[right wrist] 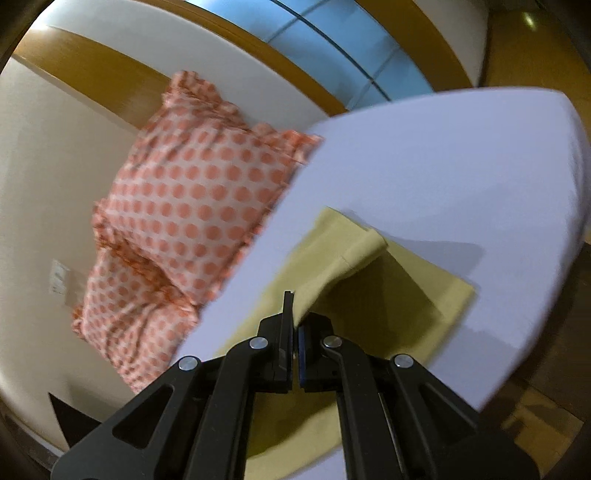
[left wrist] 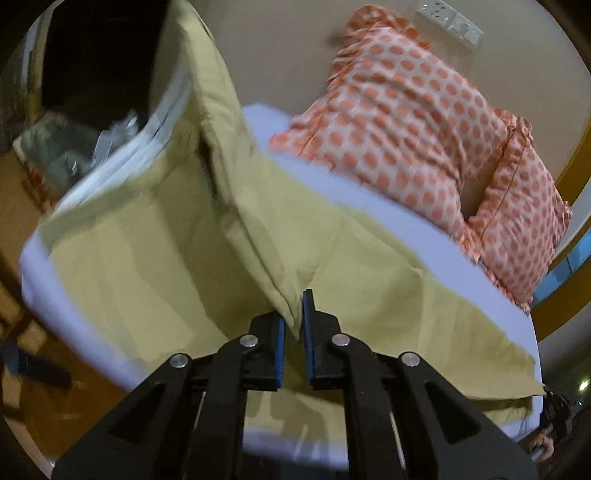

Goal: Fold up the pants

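Observation:
Pale yellow pants [left wrist: 155, 243] lie spread on a white bed [left wrist: 388, 210]. My left gripper [left wrist: 293, 321] is shut on a lifted fold of the pants, and the cloth rises from it up to the top left. In the right wrist view my right gripper [right wrist: 295, 317] is shut on another edge of the pants [right wrist: 391, 291], lifted a little above the layer that lies flat on the bed [right wrist: 461, 166]. The grippers do not show in each other's view.
Two orange polka-dot pillows [left wrist: 413, 122] lean on the beige wall at the bed's head; they also show in the right wrist view [right wrist: 192, 199]. Wall sockets [left wrist: 448, 18] sit above them. Wooden floor and clutter [left wrist: 59, 147] lie off the bed's left side.

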Demonstrator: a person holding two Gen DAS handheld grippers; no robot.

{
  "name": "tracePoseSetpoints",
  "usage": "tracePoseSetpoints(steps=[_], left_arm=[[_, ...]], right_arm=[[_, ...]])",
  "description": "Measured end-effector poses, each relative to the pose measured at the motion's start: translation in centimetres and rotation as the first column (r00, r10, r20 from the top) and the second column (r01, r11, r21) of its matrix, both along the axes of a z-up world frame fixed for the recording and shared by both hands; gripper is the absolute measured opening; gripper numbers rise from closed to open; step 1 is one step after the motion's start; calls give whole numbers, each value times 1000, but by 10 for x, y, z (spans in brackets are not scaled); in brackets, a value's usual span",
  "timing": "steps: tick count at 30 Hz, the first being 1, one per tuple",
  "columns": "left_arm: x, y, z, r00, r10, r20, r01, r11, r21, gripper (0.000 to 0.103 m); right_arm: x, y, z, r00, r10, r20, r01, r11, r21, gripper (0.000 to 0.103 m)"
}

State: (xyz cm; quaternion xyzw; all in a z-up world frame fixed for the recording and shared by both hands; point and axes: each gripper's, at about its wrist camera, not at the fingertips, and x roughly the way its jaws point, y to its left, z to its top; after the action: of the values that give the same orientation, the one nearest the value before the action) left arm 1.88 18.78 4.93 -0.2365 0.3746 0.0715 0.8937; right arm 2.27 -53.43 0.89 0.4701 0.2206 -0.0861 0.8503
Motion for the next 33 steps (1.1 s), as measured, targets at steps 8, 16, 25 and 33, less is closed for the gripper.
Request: tracePoseSetpoints(steps=[8,16,25,33], left_arm=[[-33,11,-41,1000,5,-13,-6,997,-83,8],[-40,10,-47,999,-30,19,32,996,-86,8],[-56,5,-45,995,-70,72,75,995,-72,18],[-69,4,-43,992,-71,107,80,993,-84,29]], right_arm=[[-9,-4,-22,998,-18,-54,19,1000,8,2],[-27,-4,-29,991,-52,-125,51,999,-13,4],[-54,-12,-19,973,-213,-87,200,969,-144,66],[-24,21,-29,998,-59,-38,45,952,-303,26]])
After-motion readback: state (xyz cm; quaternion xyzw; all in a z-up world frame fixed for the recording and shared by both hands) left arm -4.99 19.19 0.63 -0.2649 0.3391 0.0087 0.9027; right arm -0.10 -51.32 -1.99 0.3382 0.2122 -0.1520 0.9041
